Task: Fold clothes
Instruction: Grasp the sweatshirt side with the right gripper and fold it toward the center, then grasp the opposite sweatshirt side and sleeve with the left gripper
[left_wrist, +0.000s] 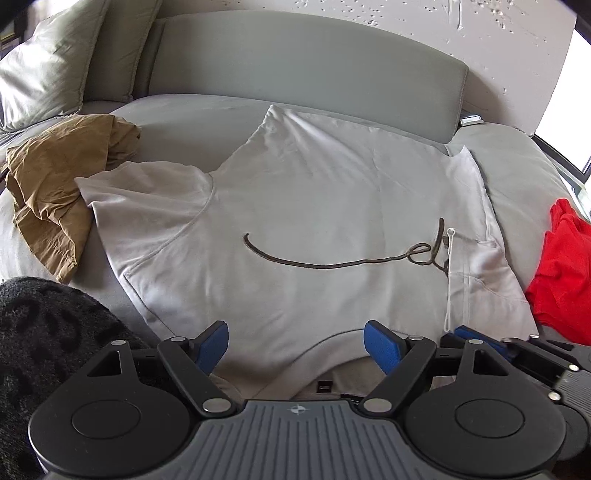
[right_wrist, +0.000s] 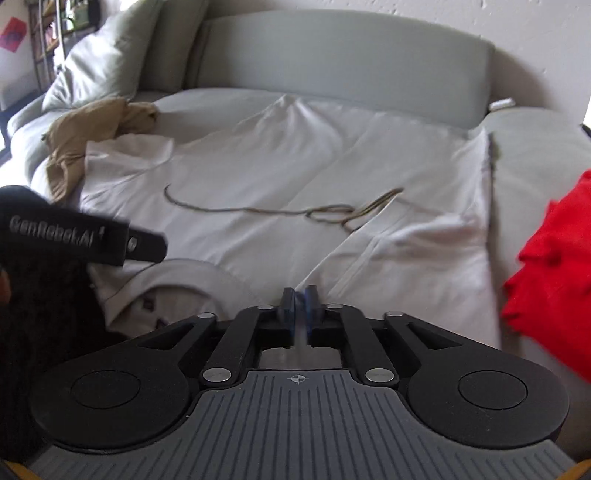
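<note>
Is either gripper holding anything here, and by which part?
Left gripper: open above the shirt's collar, holding nothing. Right gripper: jaws nearly together by the folded sleeve; blur hides whether fabric is pinched.

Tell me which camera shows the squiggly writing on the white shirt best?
The left wrist view. There the dark squiggle on the white shirt is sharp, and it runs across the picture's middle. In the right wrist view the same squiggle is blurry and thinner, so it is harder to make out.
</note>
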